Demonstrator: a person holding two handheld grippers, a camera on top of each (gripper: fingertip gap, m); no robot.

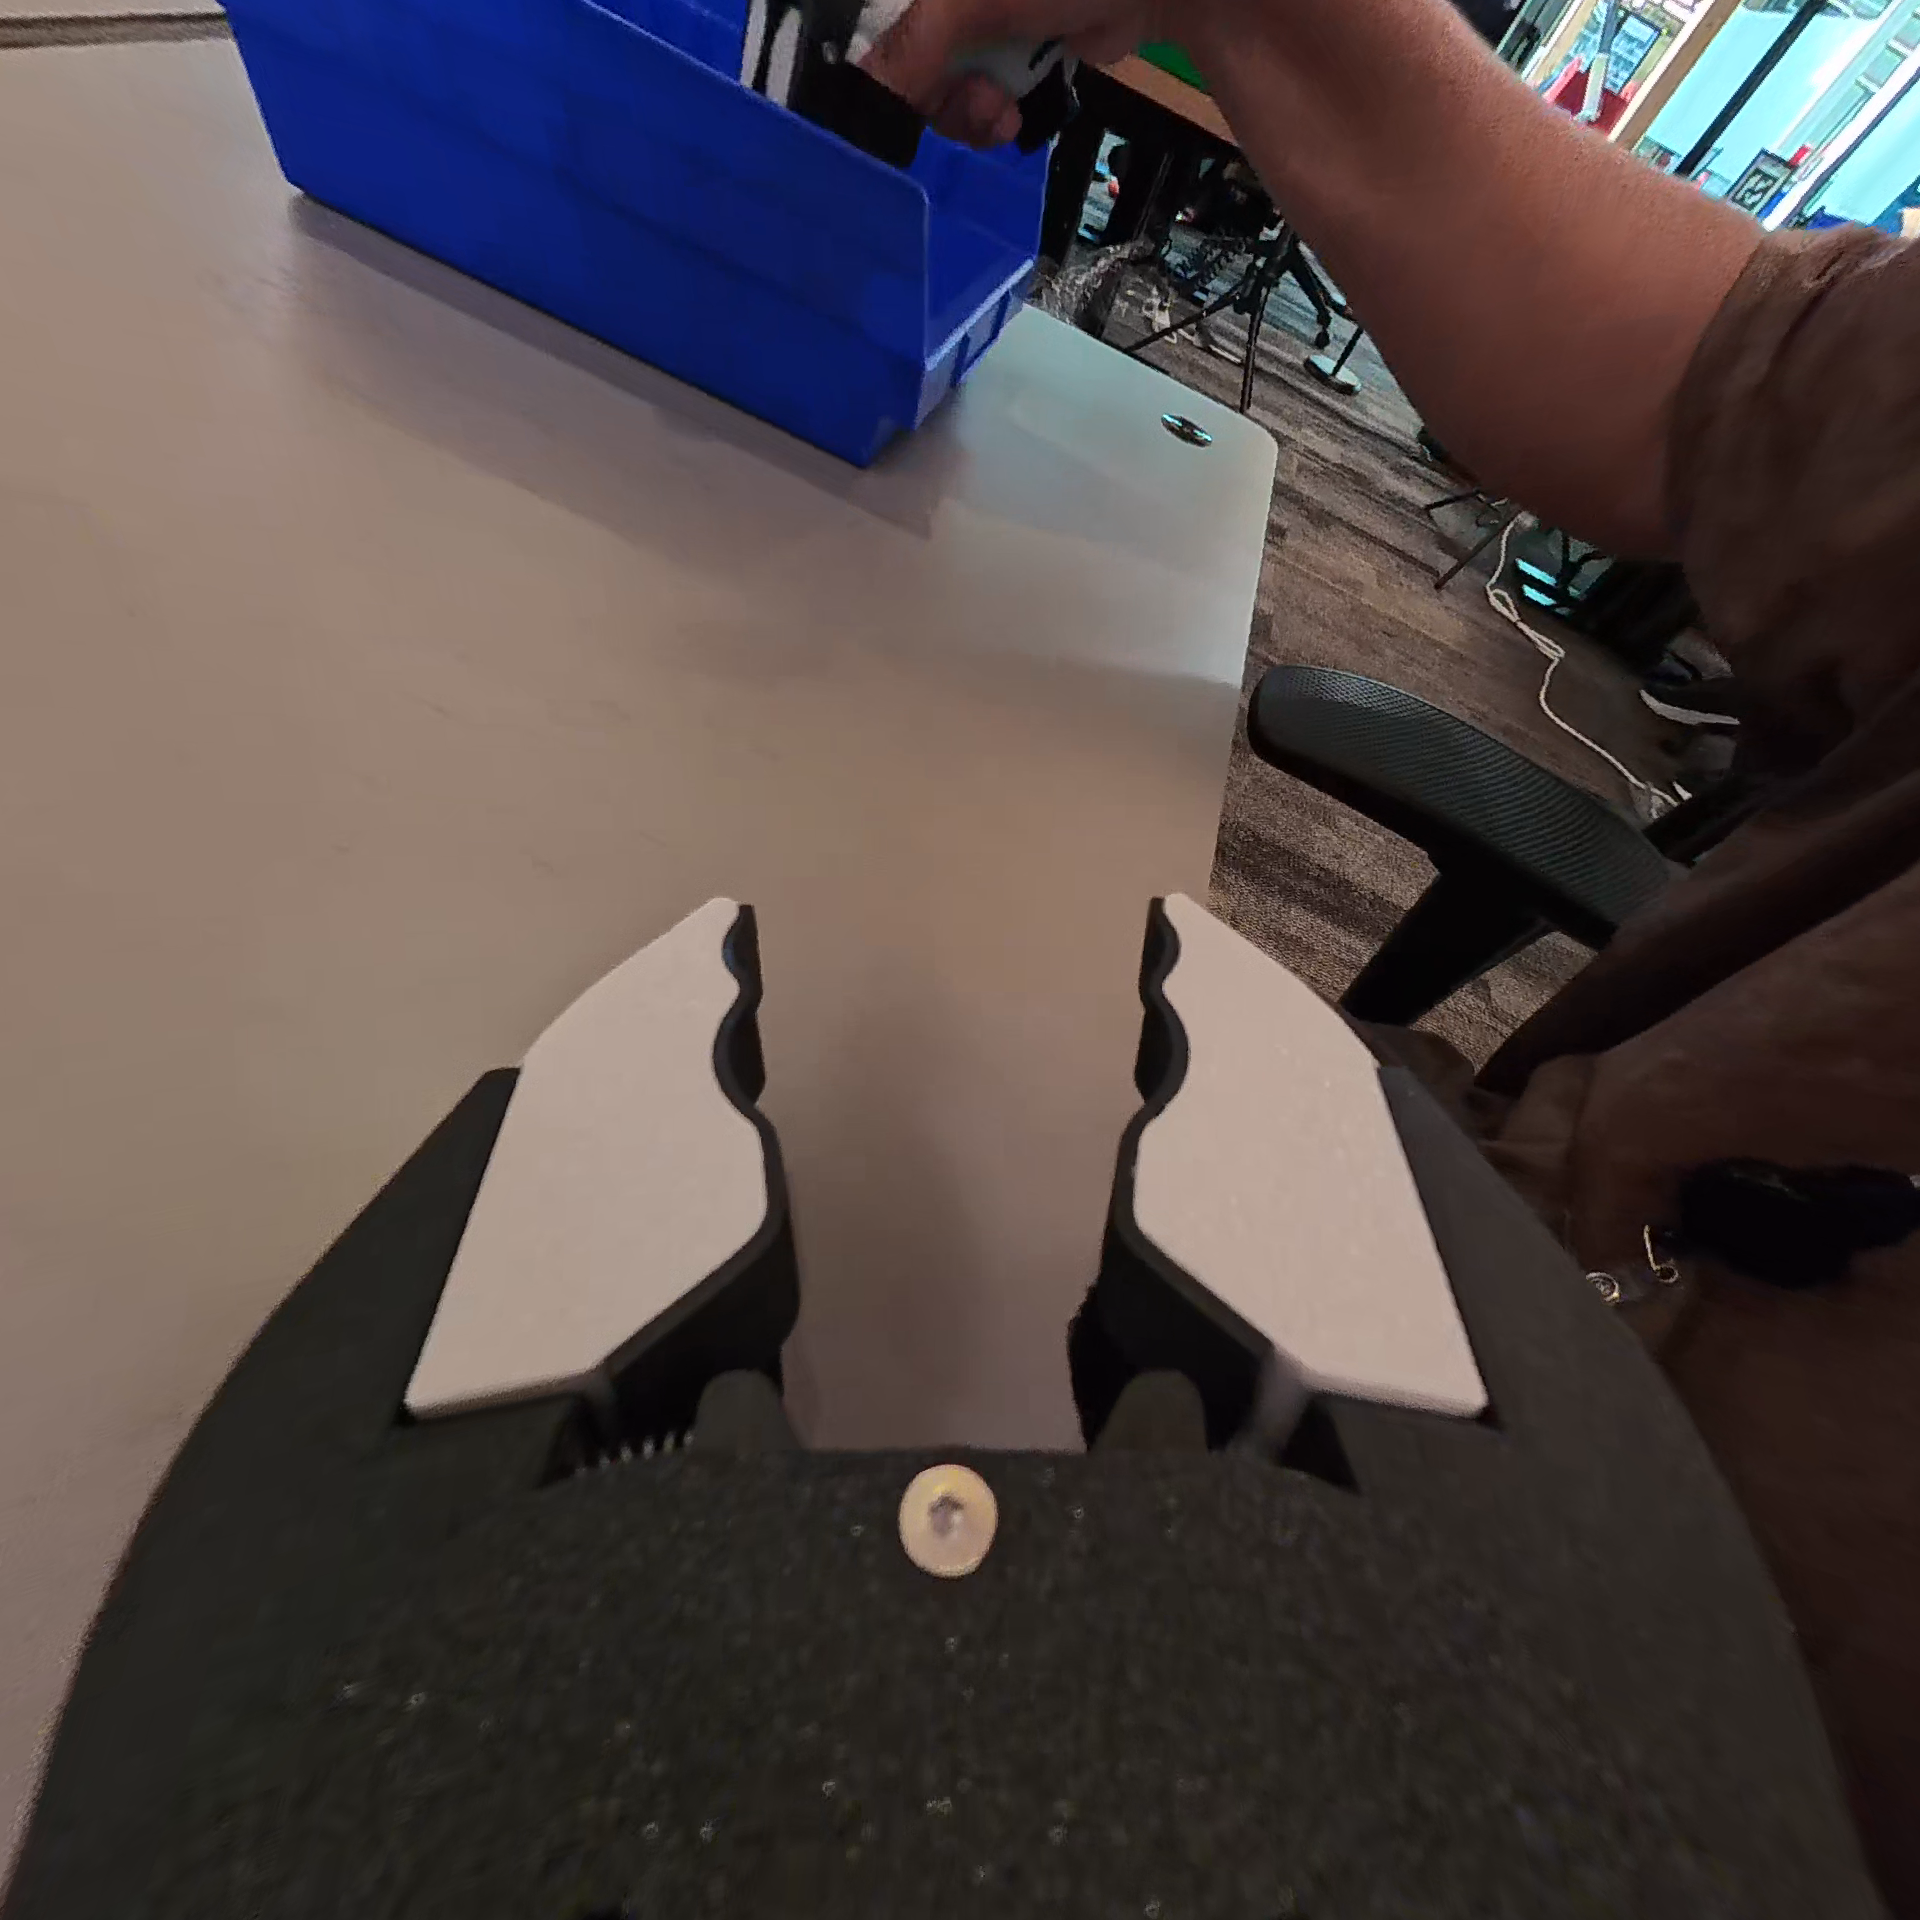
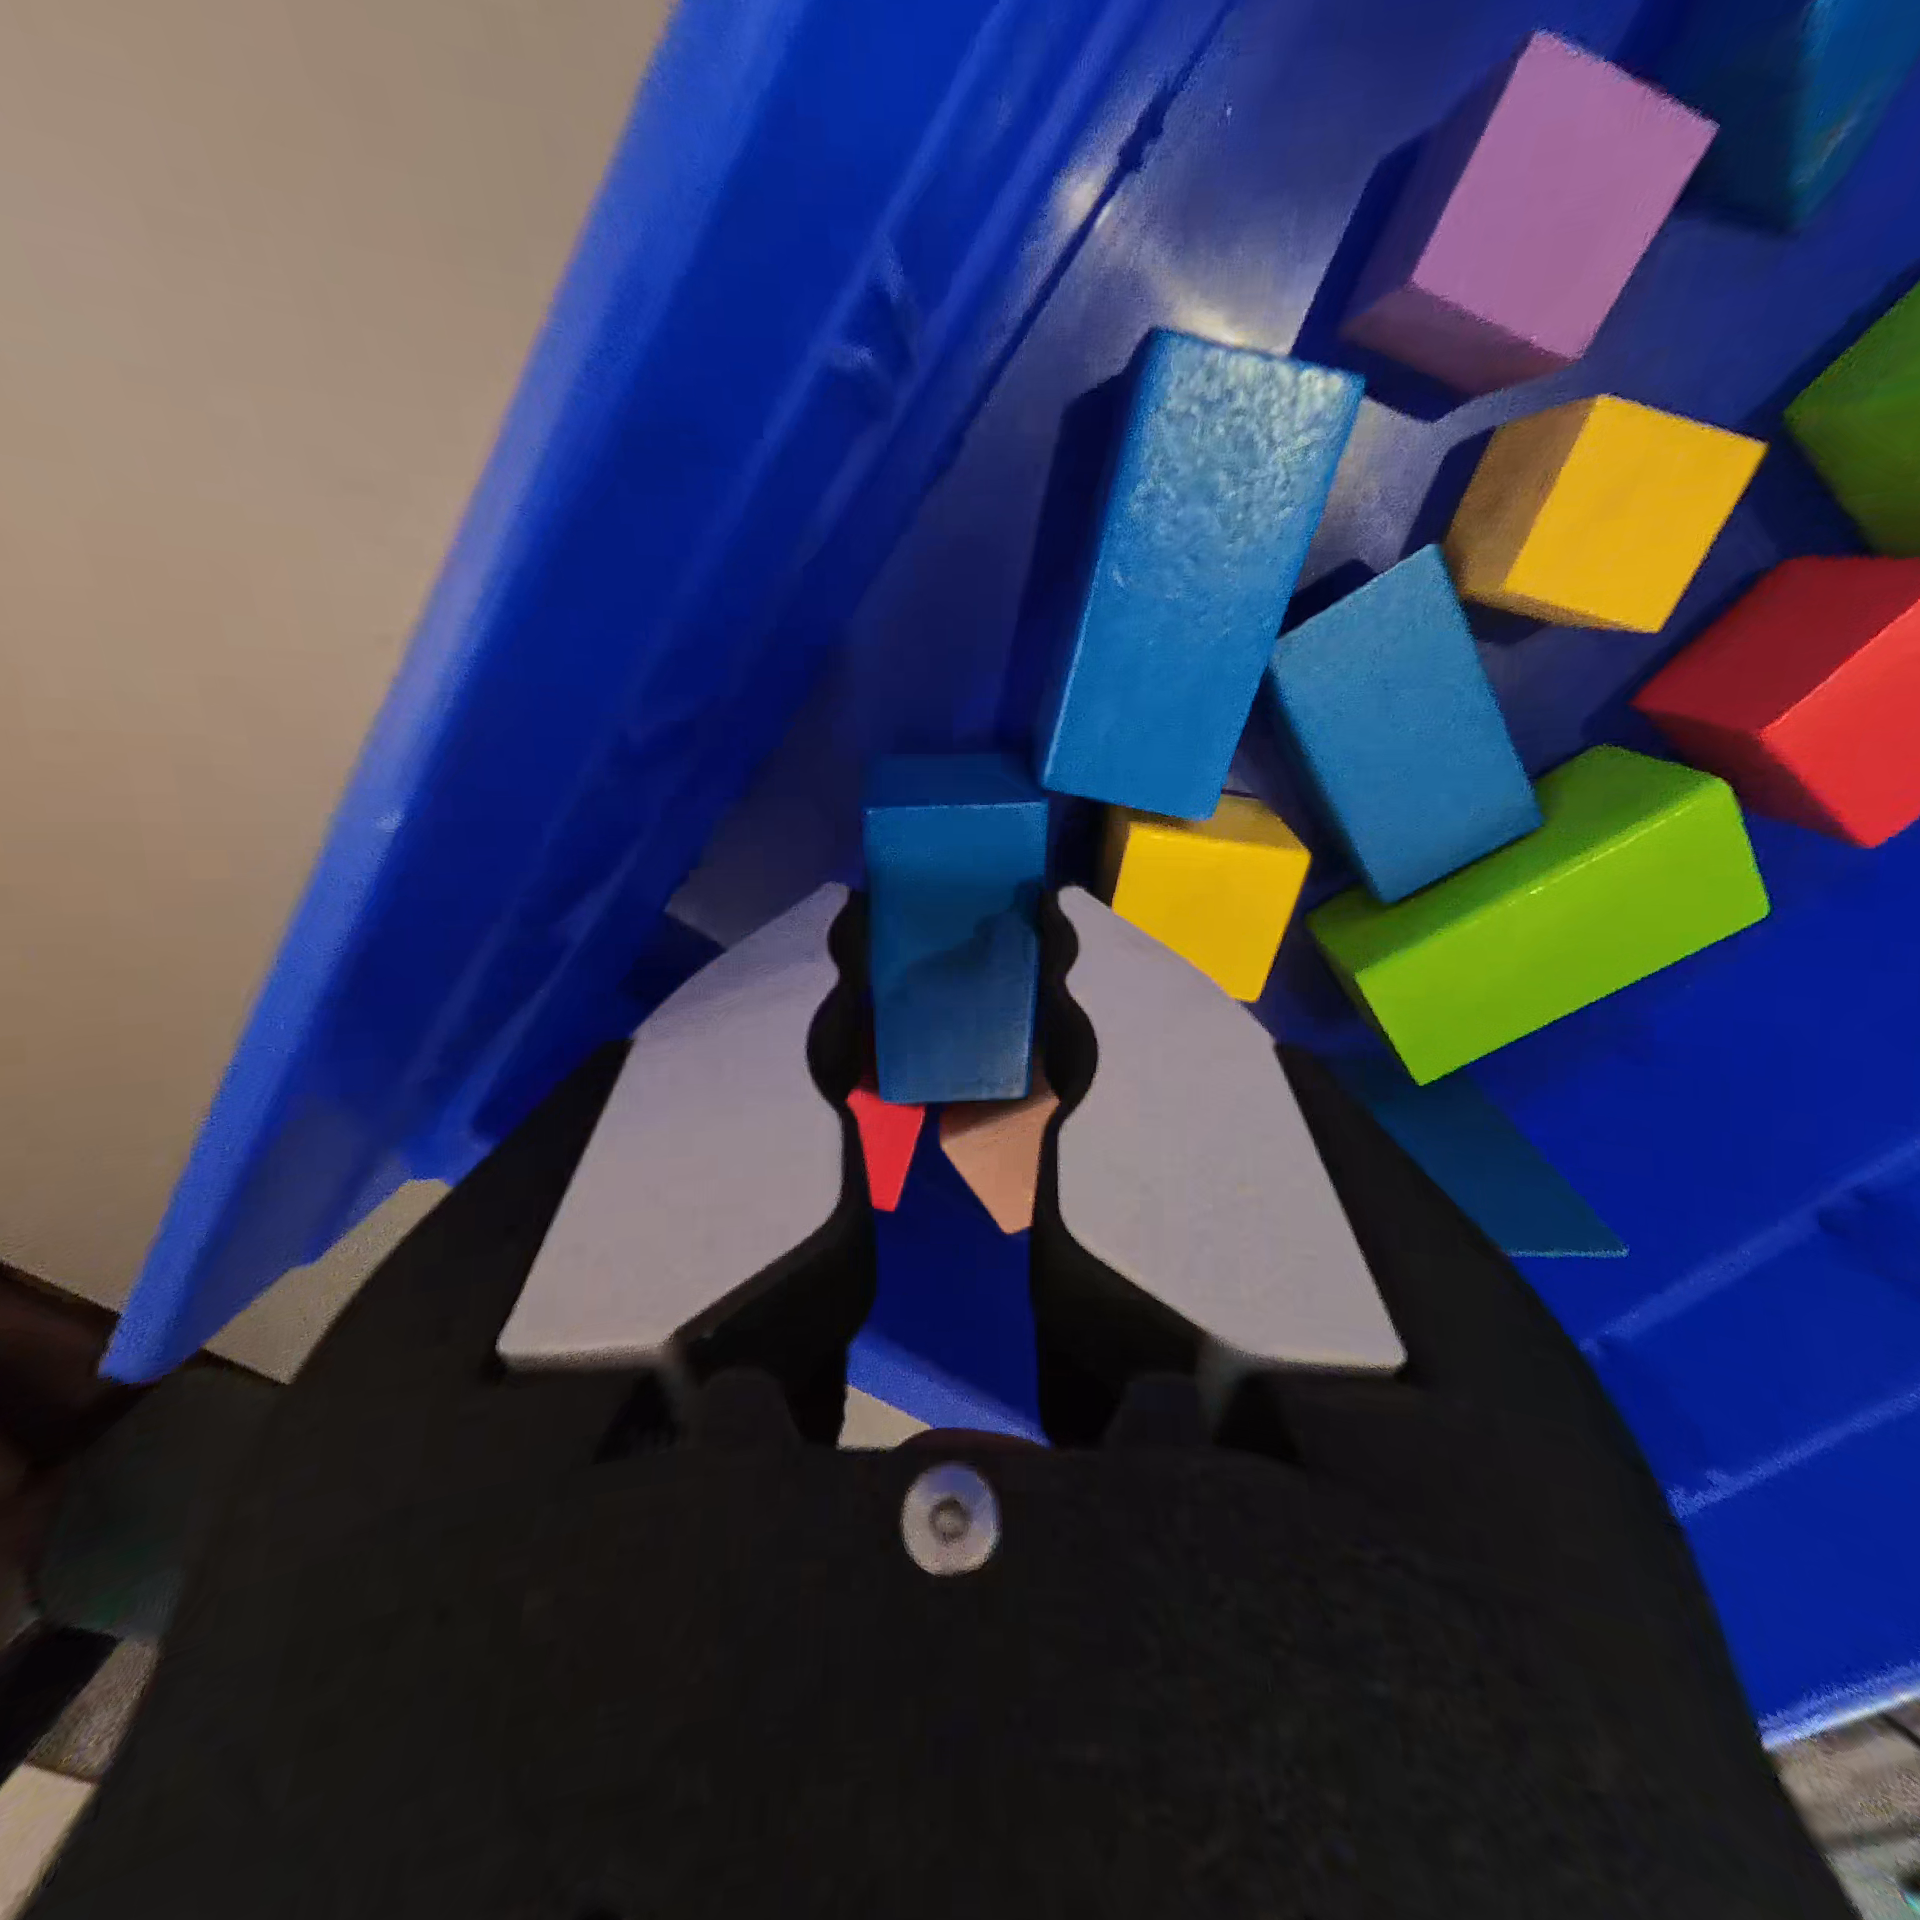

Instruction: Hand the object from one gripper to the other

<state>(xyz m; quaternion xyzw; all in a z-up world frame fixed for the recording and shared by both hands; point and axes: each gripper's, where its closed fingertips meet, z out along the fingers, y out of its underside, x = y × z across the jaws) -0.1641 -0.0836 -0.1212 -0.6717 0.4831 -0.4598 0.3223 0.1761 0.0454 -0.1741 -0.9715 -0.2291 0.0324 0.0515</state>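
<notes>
Your right gripper (image 2: 951, 914), inside blue bin (image 2: 727, 520): jaws clenched on small blue block (image 2: 951, 935), block between fingertips, above bin floor. Your left gripper (image 1: 951, 925): jaws released, empty, over worktop (image 1: 416, 623), well apart from bin.

In the left wrist view, the right gripper (image 1: 831, 62) is largely concealed by the hand (image 1: 966, 73) around it and by the wall of the blue bin (image 1: 644, 229), and is cut off by the top edge; its jaws cannot be made out there. The bin's contents are hidden in this view. In the right wrist view, a red block (image 2: 885, 1148) and a tan block (image 2: 1000, 1169) are mostly covered by the small blue block (image 2: 951, 956) and the grey fingers (image 2: 717, 1122). A green block (image 2: 1870, 436) and a red block (image 2: 1808, 691) are cropped by the right edge. The bin wall at the left is blurred.
</notes>
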